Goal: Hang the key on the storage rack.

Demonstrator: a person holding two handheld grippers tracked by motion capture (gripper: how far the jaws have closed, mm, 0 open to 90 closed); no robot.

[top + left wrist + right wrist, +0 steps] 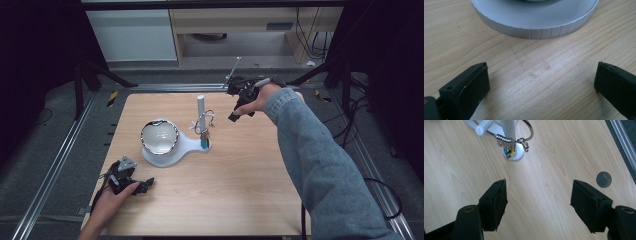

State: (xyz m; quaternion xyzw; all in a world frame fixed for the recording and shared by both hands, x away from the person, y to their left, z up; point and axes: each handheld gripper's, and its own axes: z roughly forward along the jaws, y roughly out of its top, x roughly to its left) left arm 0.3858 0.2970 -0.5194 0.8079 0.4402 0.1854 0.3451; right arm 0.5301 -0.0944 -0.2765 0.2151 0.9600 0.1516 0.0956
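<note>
Both grippers open and empty around a white stand with a key ring at mid-tabletop

The right gripper (239, 111) hangs in the air toward the far right part of the tabletop (240, 185), jaws spread wide with nothing between them; the key ring (204, 122) lies to its left and slightly nearer the person, looped around the upright white post (200, 107) of the stand (167, 150), with small keys (507, 145) dangling from it. In the right gripper view the ring sits ahead of the jaws and left of their centre line, well apart from them. The left gripper (142, 186) rests near the front left corner, jaws likewise wide apart, facing the stand's ribbed round base (534, 27). A mirror-like bowl (159, 137) sits on that base. The right gripper looks the better placed for the ring, which hangs roughly level about the vertical post.
</note>
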